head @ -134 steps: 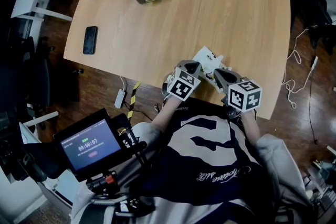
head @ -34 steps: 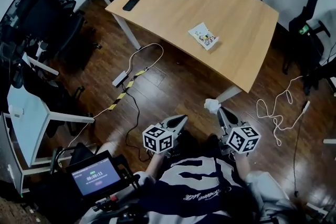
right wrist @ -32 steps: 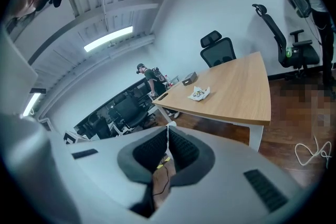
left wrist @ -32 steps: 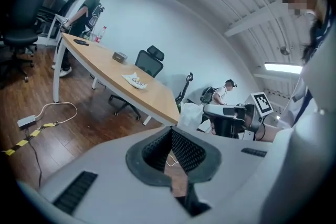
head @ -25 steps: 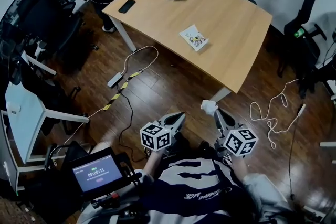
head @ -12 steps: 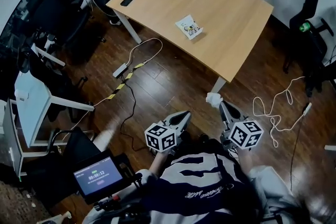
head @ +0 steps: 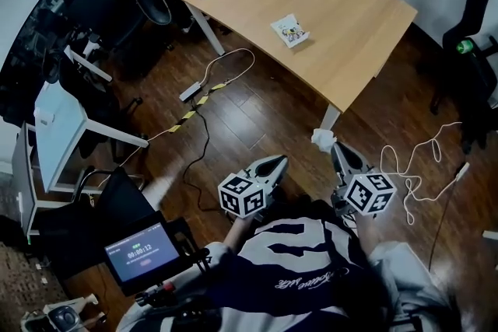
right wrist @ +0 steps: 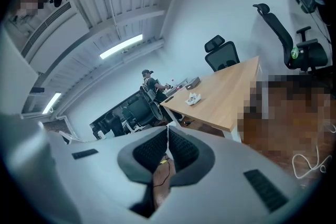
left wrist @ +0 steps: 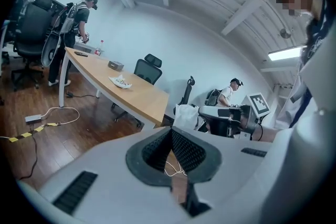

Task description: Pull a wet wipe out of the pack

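Right claw (head: pixel 333 145) is closed on a crumpled white wet wipe (head: pixel 323 139), which bunches at its tip over the dark wooden floor (head: pixel 257 120). Left claw (head: pixel 280 159) is closed too, with nothing between its jaws. The flat white printed pack (head: pixel 290 30) lies around the middle of the pale wooden tabletop (head: pixel 366 35), well apart from both claws. The pull looks finished, since the wipe is free of the pack; what remains is probably only to set it down. The pack's print and the digits on the small screen (head: pixel 145 253) are too small to read.
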### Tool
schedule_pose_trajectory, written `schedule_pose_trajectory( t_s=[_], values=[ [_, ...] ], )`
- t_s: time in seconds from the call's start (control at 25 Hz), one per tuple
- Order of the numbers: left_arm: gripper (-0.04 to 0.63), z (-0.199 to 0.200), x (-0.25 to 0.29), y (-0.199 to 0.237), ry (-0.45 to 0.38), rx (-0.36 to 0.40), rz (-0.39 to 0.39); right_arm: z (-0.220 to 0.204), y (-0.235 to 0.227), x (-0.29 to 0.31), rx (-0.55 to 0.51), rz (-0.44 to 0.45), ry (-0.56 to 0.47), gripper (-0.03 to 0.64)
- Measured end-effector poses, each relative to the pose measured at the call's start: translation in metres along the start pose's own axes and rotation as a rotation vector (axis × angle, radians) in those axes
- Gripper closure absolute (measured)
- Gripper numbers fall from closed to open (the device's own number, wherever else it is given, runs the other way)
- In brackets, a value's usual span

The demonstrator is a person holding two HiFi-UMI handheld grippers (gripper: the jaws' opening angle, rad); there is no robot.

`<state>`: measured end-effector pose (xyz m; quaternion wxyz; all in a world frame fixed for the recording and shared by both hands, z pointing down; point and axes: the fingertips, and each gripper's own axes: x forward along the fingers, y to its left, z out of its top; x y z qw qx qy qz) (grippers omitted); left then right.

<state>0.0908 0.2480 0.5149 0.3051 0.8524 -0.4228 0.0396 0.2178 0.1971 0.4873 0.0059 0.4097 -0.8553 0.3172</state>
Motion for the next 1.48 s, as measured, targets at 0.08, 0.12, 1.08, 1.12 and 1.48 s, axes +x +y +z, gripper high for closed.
schedule_pose_trajectory(
  t_s=[0.08, 0.12, 1.08, 1.12, 1.48],
  values=[
    [0.592, 0.002, 0.000, 0.001, -0.001, 0.005, 0.006, 0.001, -0.002, 0.001, 0.006, -0.001, 0.000, 0.612],
    [0.592, 0.003, 0.000, 0.002, -0.001, 0.006, 0.009, 0.001, -0.003, 0.002, 0.007, -0.003, 0.001, 0.611],
    [0.592, 0.011, -0.003, 0.003, -0.024, 0.024, 0.030, -0.004, 0.005, 0.004, -0.024, 0.031, 0.030, 0.612],
    [0.592, 0.011, -0.004, 0.003, -0.024, 0.025, 0.030, -0.004, 0.005, 0.004, -0.026, 0.030, 0.030, 0.612],
    [0.592, 0.015, -0.002, 0.004, -0.028, 0.028, 0.031, -0.002, 0.002, 0.004, -0.030, 0.024, 0.038, 0.612]
  ],
)
